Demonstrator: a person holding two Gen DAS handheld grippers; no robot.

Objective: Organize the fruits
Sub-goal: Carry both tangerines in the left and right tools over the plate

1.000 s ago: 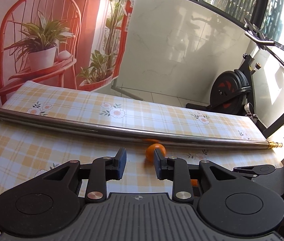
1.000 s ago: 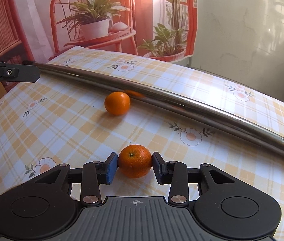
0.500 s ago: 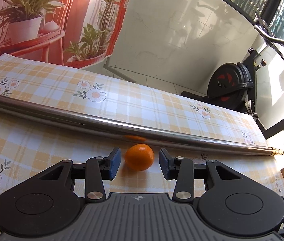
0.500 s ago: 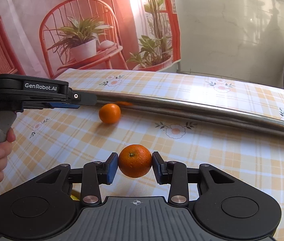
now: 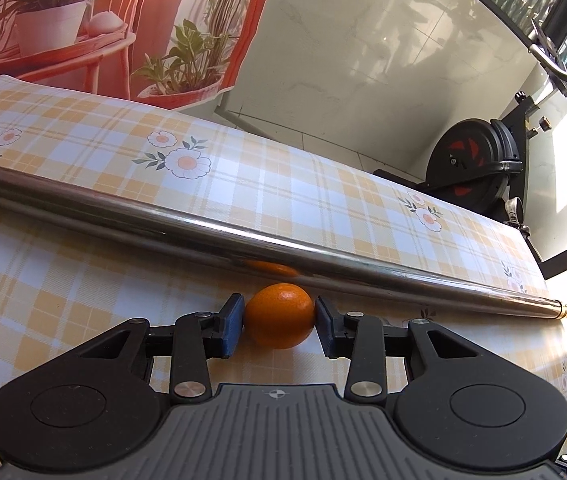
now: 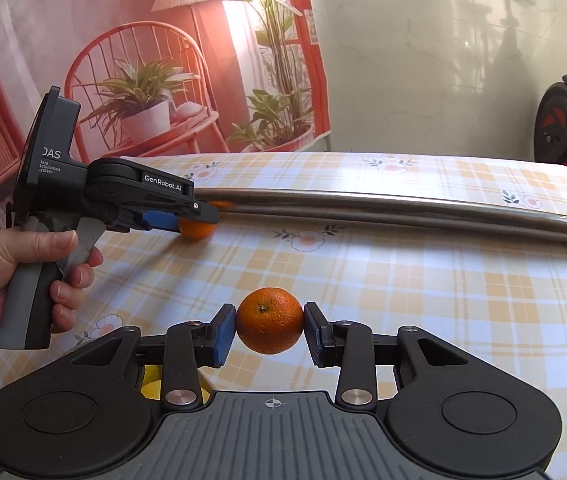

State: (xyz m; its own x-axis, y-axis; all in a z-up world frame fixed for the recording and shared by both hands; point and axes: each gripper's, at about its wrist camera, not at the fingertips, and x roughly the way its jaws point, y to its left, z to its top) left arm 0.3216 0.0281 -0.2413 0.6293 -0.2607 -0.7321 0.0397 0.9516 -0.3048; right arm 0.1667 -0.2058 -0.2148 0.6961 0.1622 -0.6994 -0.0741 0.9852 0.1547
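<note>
Early stage, no sorting spot visible. Right gripper (image 6: 269,322) is clenched on one orange (image 6: 269,320), lifted off the bench (image 6: 463,300). Left gripper (image 5: 279,317) is closing around a second orange (image 5: 279,316), pads touching, fruit on the bench just at 6 o'clock of the steel pole (image 5: 123,216). Count: two oranges, one pole, something yellow (image 6: 151,386) at 7 o'clock, unclear what. Both still need placing.

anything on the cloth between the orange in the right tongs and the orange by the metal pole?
Nothing: in the right wrist view, only bare checked tablecloth lies between the held orange and the far orange.
</note>
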